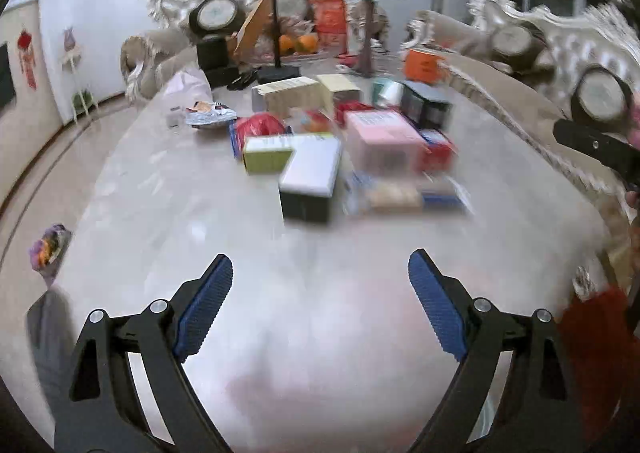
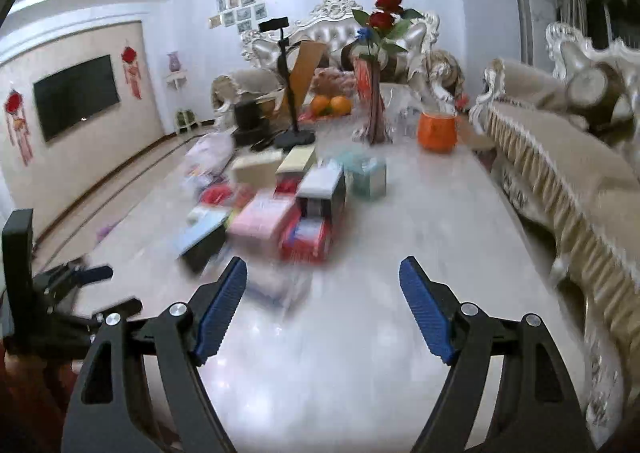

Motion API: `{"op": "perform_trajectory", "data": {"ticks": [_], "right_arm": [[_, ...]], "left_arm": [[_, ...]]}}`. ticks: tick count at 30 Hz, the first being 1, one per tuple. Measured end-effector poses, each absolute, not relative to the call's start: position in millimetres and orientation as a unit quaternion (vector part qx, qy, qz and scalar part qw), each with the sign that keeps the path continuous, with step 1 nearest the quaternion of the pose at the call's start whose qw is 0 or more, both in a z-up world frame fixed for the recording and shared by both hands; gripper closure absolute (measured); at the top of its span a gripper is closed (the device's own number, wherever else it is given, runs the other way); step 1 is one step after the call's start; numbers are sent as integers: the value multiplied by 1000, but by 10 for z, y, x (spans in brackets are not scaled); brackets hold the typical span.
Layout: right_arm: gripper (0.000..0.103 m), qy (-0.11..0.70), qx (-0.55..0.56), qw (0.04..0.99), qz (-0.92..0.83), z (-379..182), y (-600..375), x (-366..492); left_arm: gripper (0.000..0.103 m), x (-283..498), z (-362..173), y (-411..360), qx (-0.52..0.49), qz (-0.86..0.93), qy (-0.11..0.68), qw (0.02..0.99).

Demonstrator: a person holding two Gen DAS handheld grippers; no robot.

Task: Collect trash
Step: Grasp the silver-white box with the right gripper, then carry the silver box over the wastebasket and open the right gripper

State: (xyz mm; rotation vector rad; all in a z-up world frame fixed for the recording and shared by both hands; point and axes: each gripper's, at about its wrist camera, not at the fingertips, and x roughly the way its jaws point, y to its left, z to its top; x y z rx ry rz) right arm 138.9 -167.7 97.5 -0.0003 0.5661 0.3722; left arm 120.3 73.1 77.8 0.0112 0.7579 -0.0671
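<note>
Table: pale glossy marble tabletop (image 2: 400, 221), runs from grippers to far sofa.
Centre: heap of cardboard boxes (image 1: 352, 141), touching/overlapping.
Behind heap: black phone stand on flat base (image 2: 294, 93), tall vase w/ red roses (image 2: 376, 93).
R of vase: orange round pot (image 2: 437, 130).
R side: cream fringed sofa (image 2: 560, 165) along table edge.
</note>
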Motion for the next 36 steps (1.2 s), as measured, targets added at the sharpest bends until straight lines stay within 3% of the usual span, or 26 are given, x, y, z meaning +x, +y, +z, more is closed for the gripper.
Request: {"op": "perform_trajectory", "data": {"ticks": [7,12,15,16,18,19,29,36], "right_arm": [[28,326,-34,930,168,826,-1267,2278],[28,350,-43,926,134,647,-1167,2594],[28,363,-58,921,126,567,-1116,2718],[30,367,-64,920,124,543,-1110,2741],[52,373,-62,917,127,506,-1112,2793],[62,380,-57,914,129,500,-1138,2804],[63,373,3,914,160,687,-1519,2506],[63,348,30,903,251,874,-1906,1540]], "left_arm": [[16,2080,542,865,-32,-20,410,911],[16,2243,457,1000,-48,-23,427,903],[29,2309,422,1073,-70,-40,434,898],[38,2309,424,1075,-69,-42,433,898],[60,2307,421,1056,-60,-45,435,897],[60,2307,420,1054,-58,-43,435,898],[60,1902,551,1151,-95,-45,410,906],[60,952,950,959,-68,-61,360,928]]}}
